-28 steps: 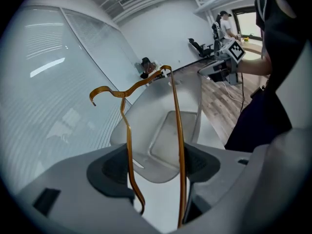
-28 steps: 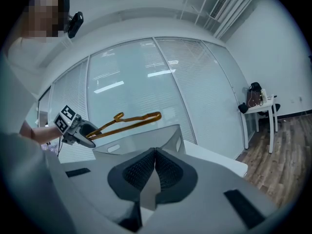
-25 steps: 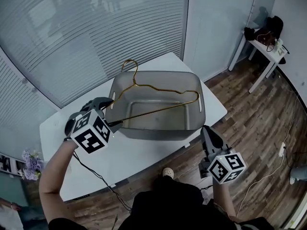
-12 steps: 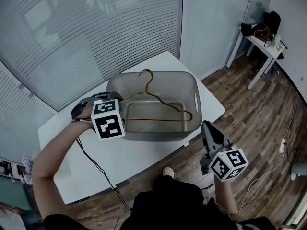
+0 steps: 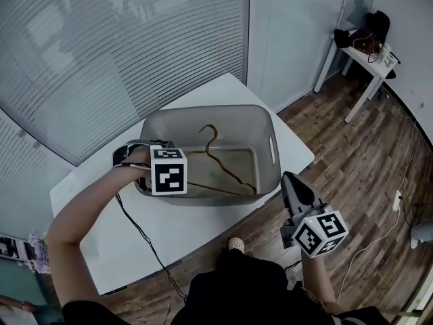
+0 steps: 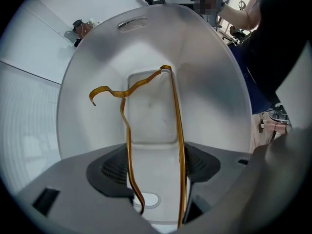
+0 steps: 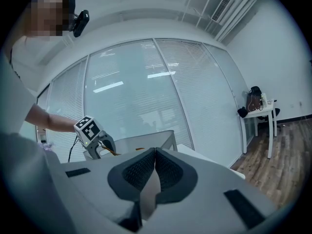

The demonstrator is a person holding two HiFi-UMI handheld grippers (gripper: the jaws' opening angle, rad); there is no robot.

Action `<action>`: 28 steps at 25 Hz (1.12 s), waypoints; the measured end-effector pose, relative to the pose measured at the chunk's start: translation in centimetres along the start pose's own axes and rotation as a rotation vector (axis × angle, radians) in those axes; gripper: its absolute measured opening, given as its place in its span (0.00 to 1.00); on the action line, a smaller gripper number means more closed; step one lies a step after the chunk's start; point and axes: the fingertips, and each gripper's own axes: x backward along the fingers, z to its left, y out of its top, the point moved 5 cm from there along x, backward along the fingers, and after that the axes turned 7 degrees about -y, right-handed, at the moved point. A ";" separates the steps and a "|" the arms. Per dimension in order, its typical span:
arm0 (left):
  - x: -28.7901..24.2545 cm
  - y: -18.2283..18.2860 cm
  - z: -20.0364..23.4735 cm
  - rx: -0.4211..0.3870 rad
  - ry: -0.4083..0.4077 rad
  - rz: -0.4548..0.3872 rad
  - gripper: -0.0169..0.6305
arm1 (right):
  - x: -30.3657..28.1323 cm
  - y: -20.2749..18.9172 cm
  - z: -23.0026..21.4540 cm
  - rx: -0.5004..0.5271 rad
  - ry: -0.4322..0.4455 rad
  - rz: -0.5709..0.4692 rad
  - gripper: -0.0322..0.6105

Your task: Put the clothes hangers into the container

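The person stands at the near edge of a white table [image 5: 95, 212] with a gripper in each hand. The left gripper [image 6: 156, 165] hangs over the near left corner of the grey container [image 5: 269, 122] and points steeply down into it, its marker cube facing up. Its jaws stand wide, and the narrow end of the gold wire hanger [image 6: 179, 130] sits between them: one wire lies against the inner edge of each pad, so the gripper holds the hanger by that end.

From the jaws the hanger runs away down into the container, along the wall and across the floor beneath the gripper. Its far corner is near the wall opposite the gripper, though whether it touches there I cannot tell. The hook curls off to one side of the jaws and stands free of the walls. All of the hanger ahead of the jaws is inside the container's rim.

The right gripper [image 5: 289, 180] is held level, well apart from the left one, off the table's near edge and over the wooden floor [image 5: 352, 168]. It points toward the table and container ahead of it. Its jaws are pressed together with nothing between them.

A black cable [image 5: 139, 232] trails from the left gripper back over the table toward the person.
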 end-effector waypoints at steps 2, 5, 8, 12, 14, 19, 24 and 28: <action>-0.6 0.4 0.5 -0.010 -0.023 0.009 0.51 | -0.2 -0.2 -0.1 -0.001 -0.007 0.004 0.09; -1.7 1.3 1.3 -0.037 -0.049 0.022 0.51 | -0.4 -0.6 -0.4 -0.006 -0.015 0.009 0.09; -2.5 1.7 2.4 -0.070 -0.043 0.063 0.52 | -0.7 -0.7 -0.6 -0.012 -0.021 0.012 0.09; -3.3 1.4 3.0 -0.085 -0.049 0.105 0.52 | -0.9 -0.6 -0.9 -0.021 -0.028 0.013 0.09; -3.3 1.5 2.9 -0.087 -0.053 0.100 0.52 | -1.0 -0.6 -1.0 -0.022 -0.027 0.013 0.09; -3.4 1.7 3.1 -0.094 -0.068 0.078 0.54 | -1.5 -0.7 -1.3 -0.042 -0.044 0.015 0.09; -3.5 1.6 2.8 -0.078 -0.061 0.047 0.54 | -1.5 -0.8 -1.3 -0.031 -0.038 0.015 0.09; -3.7 1.3 2.5 -0.084 -0.064 0.061 0.59 | -1.3 -0.9 -1.2 -0.032 -0.040 0.021 0.09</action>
